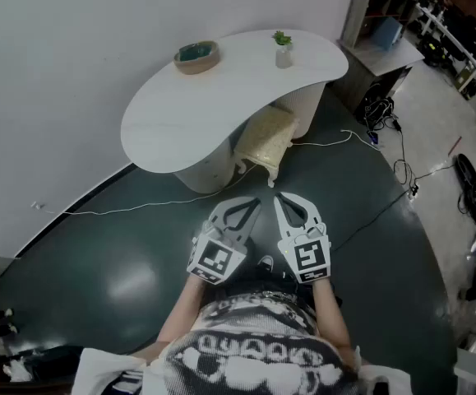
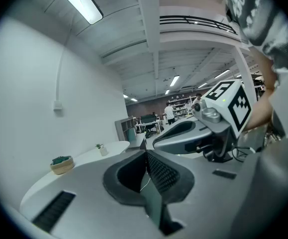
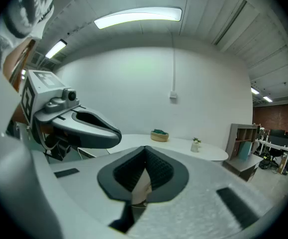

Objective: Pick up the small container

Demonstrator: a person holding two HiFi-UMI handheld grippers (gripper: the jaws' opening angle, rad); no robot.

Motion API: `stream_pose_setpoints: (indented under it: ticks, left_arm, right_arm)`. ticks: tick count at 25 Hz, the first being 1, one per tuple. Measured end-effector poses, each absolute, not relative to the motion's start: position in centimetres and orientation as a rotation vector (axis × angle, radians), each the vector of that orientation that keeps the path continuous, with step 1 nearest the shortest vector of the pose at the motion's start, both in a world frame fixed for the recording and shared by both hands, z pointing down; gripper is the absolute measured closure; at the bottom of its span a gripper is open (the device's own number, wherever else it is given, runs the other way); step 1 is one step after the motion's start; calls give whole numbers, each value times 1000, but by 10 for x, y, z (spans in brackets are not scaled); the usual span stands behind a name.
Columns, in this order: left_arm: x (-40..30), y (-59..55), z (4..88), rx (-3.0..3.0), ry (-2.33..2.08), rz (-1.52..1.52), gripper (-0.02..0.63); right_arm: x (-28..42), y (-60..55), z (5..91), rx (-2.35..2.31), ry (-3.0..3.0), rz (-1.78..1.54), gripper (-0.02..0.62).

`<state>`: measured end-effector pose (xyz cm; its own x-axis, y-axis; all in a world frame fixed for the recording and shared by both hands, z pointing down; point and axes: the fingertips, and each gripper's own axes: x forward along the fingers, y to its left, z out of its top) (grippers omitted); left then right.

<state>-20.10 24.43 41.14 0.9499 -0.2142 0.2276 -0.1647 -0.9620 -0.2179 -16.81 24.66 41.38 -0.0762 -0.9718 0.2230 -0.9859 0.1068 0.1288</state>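
A white curved table [image 1: 221, 97] stands ahead of me. On its far side sit a small tan bowl with green contents [image 1: 196, 56] and a small white pot with a plant [image 1: 283, 52]. Both grippers hang close to my body, well short of the table. My left gripper [image 1: 254, 202] is shut with nothing between its jaws, and so is my right gripper [image 1: 279, 197]. In the left gripper view the pads [image 2: 156, 171] meet, with the bowl [image 2: 61, 164] and the pot [image 2: 102, 149] far off. The right gripper view shows the bowl [image 3: 159, 134] and the pot [image 3: 196, 144] beyond the closed jaws.
A beige block [image 1: 264, 142] sits under the table by its pedestal. A thin white cord [image 1: 139, 208] runs across the dark floor. At the right stand a grey shelf unit [image 1: 377, 15] and a tangle of cables [image 1: 390, 126].
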Motion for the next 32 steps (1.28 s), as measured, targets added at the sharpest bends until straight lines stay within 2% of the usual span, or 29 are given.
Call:
stream_pose_setpoints:
  ticks: [32]
  left_arm:
    - [-168, 217, 423, -2884, 281, -415, 601]
  right_arm:
    - [-131, 220, 431, 1977, -2156, 104, 597]
